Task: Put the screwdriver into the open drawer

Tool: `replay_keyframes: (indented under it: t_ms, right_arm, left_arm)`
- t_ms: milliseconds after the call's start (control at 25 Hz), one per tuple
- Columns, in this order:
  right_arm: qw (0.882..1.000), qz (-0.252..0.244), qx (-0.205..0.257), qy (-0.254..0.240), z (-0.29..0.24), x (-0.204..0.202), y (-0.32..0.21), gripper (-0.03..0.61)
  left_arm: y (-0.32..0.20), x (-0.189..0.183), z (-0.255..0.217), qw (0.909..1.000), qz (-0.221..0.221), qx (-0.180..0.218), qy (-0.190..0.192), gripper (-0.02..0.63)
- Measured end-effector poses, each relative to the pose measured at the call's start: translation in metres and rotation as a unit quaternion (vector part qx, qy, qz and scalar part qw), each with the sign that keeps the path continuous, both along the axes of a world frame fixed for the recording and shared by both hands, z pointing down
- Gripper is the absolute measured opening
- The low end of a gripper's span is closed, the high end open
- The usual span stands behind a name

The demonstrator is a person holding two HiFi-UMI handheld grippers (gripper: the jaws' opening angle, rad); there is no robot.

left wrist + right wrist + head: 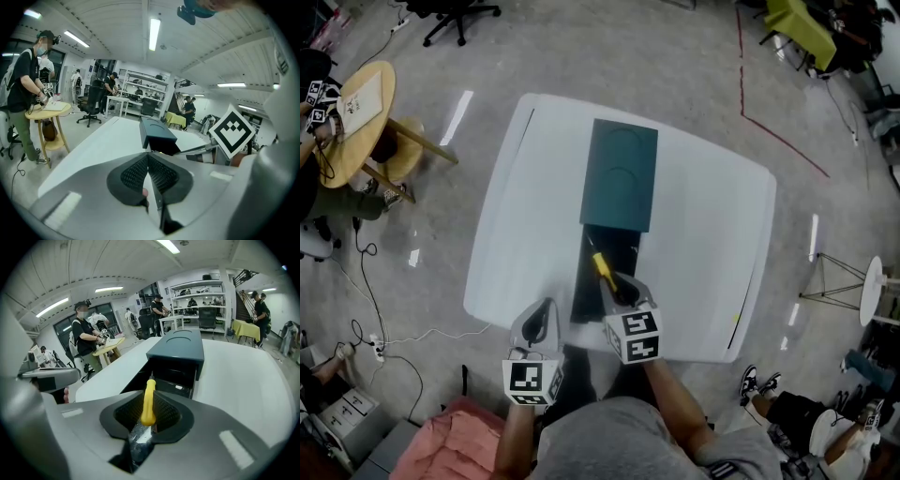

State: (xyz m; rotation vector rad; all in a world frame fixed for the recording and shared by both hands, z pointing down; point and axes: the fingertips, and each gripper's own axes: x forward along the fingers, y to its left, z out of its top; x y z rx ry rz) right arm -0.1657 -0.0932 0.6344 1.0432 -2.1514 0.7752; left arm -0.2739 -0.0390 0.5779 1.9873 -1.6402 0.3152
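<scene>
A yellow-handled screwdriver (148, 401) is clamped between the pads of my right gripper (149, 414), its tip pointing at the open drawer (166, 377). In the head view the screwdriver (603, 269) hangs over the dark drawer (605, 272), which is pulled out from the teal cabinet (621, 174) on the white table (525, 234). My right gripper (621, 291) is over the drawer's near end. My left gripper (540, 323) is shut with nothing in it, to the left of the drawer. In its own view the left gripper (148, 174) has its jaws together.
The white table's near edge (581, 339) runs just below both grippers. A round wooden table (358, 117) with a person beside it stands at the far left. Office chairs, shelving and other people are in the background.
</scene>
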Motion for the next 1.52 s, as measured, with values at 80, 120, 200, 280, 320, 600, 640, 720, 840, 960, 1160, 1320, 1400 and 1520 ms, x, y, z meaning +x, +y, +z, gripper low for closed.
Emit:
replay_keyframes:
  t_ms: [80,120,200,280,320,600,640,720,840,960,1160,1320,1400,1520]
  right_arm:
    - [1.000,0.002,0.004,0.005,0.000,0.002,0.002,0.067]
    - [1.000,0.004,0.006,0.008,0.001,0.003,0.002,0.069]
    - [1.000,0.006,0.011,0.012,0.002,0.003,0.003,0.068]
    - [1.000,0.005,0.011,0.009,0.002,-0.001,0.003,0.079]
    - [1.000,0.003,0.009,0.006,0.002,-0.003,0.004,0.101]
    - [1.000,-0.001,0.014,-0.009,-0.002,-0.010,0.009,0.179]
    - [1.000,0.002,0.014,-0.011,-0.002,-0.009,0.009,0.181]
    - [1.000,0.006,0.019,-0.012,-0.005,-0.007,0.007,0.181]
    - [0.999,0.012,0.036,-0.018,-0.017,-0.004,0.005,0.181]
    - [0.998,0.024,0.058,-0.030,-0.035,0.000,0.001,0.180]
    - [0.994,0.049,0.087,-0.041,-0.062,0.009,-0.008,0.172]
    - [0.990,0.063,0.116,-0.046,-0.087,0.015,-0.014,0.160]
    - [0.988,0.070,0.132,-0.049,-0.101,0.017,-0.015,0.153]
    - [0.983,0.080,0.157,-0.056,-0.121,0.020,-0.016,0.141]
  left_arm:
    - [0.004,-0.001,0.001,1.0000,0.001,-0.001,0.000,0.012]
    - [0.006,-0.002,0.001,1.0000,0.002,-0.002,-0.001,0.012]
    - [0.008,-0.005,0.003,1.0000,0.003,-0.003,-0.002,0.012]
    - [0.009,-0.010,0.005,1.0000,0.004,-0.005,-0.002,0.012]
    - [0.009,-0.012,0.005,1.0000,0.005,-0.005,-0.003,0.012]
    - [0.010,-0.016,-0.001,0.9999,0.009,0.003,-0.005,0.012]
    - [0.009,-0.016,-0.002,0.9999,0.010,0.004,-0.005,0.012]
    - [0.008,-0.016,-0.005,0.9998,0.014,0.007,-0.006,0.012]
    - [0.004,-0.015,-0.014,0.9995,0.024,0.017,-0.011,0.012]
    - [0.001,-0.013,-0.026,0.9988,0.034,0.030,-0.016,0.012]
    - [-0.011,-0.008,-0.052,0.9966,0.052,0.059,-0.022,0.012]
    - [-0.017,-0.002,-0.076,0.9932,0.073,0.086,-0.030,0.012]
    - [-0.018,0.000,-0.087,0.9914,0.080,0.099,-0.032,0.012]
    - [-0.021,-0.002,-0.100,0.9891,0.083,0.116,-0.036,0.012]
